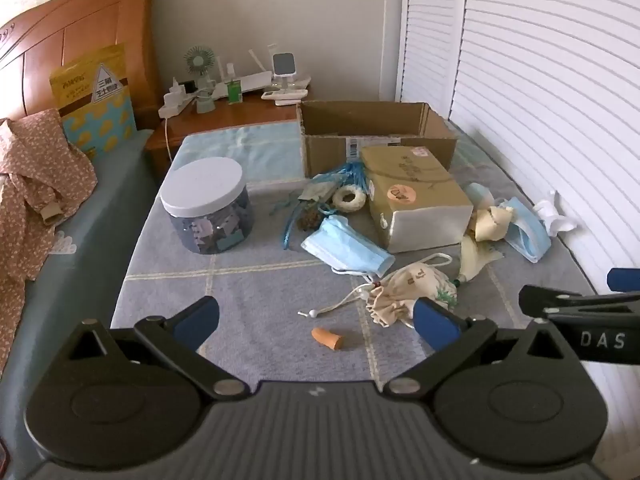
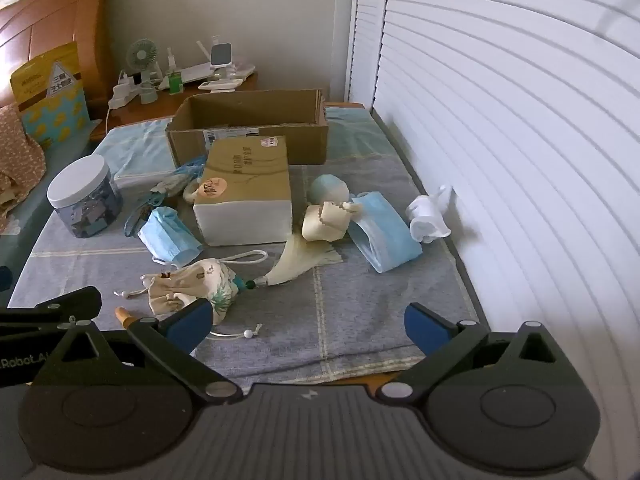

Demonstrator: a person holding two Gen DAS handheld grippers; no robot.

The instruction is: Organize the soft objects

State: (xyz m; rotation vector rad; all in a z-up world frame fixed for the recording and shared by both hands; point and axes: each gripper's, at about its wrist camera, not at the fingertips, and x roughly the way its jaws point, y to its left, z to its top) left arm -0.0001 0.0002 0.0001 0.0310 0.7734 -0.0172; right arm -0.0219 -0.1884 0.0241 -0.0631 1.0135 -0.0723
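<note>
Soft things lie scattered on a grey checked mat (image 1: 260,280) (image 2: 360,300). A cream drawstring pouch (image 1: 408,292) (image 2: 192,284) lies nearest, with a blue face mask (image 1: 346,250) (image 2: 170,236) behind it. A second blue mask (image 1: 526,232) (image 2: 384,232), a cream tassel (image 2: 296,262), a cream cloth lump (image 2: 324,222) and a white crumpled piece (image 2: 426,214) lie to the right. A small orange piece (image 1: 328,338) sits between my left fingers' line. An open cardboard box (image 1: 376,132) (image 2: 248,124) stands at the back. My left gripper (image 1: 316,320) and right gripper (image 2: 308,320) both hover open and hold nothing.
A closed tan parcel (image 1: 416,196) (image 2: 244,192) sits mid-mat. A white-lidded jar (image 1: 208,204) (image 2: 84,200) stands left. White louvred doors (image 2: 520,160) bound the right side. A bedside table (image 1: 224,116) with a small fan and chargers stands behind; a floral cloth (image 1: 32,184) lies on the bed.
</note>
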